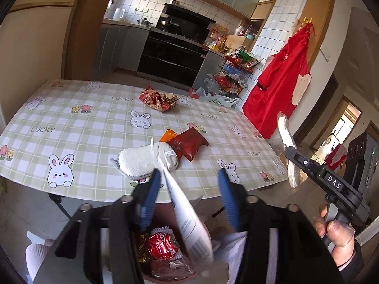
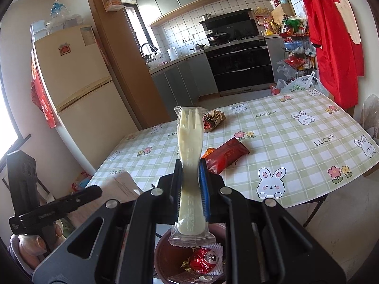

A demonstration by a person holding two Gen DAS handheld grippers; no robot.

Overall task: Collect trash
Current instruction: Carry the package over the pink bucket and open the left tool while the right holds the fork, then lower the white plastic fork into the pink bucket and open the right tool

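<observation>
My left gripper (image 1: 189,172) is open over the table's near edge. A white printed paper (image 1: 187,215), blurred, hangs loose between its blue pads (image 1: 149,196), slanting down toward a dark brown bin (image 2: 163,258). The bin holds a crushed red can (image 1: 161,246) and wrappers. My right gripper (image 2: 190,163) is shut on a cream plastic fork in a clear wrapper (image 2: 189,137), upright above the same bin. On the checked tablecloth (image 1: 78,139) lie a red packet (image 1: 189,144), an orange packet (image 1: 168,135), a white sponge pad (image 1: 139,163) and a heap of crumpled wrappers (image 1: 158,99).
A person's hand (image 1: 336,232) grips the right tool's handle at the right. A red apron (image 1: 281,82) hangs by the table's far right corner. A wire rack and plastic bags (image 1: 222,99) stand behind the table, and a fridge (image 2: 80,78) to the left.
</observation>
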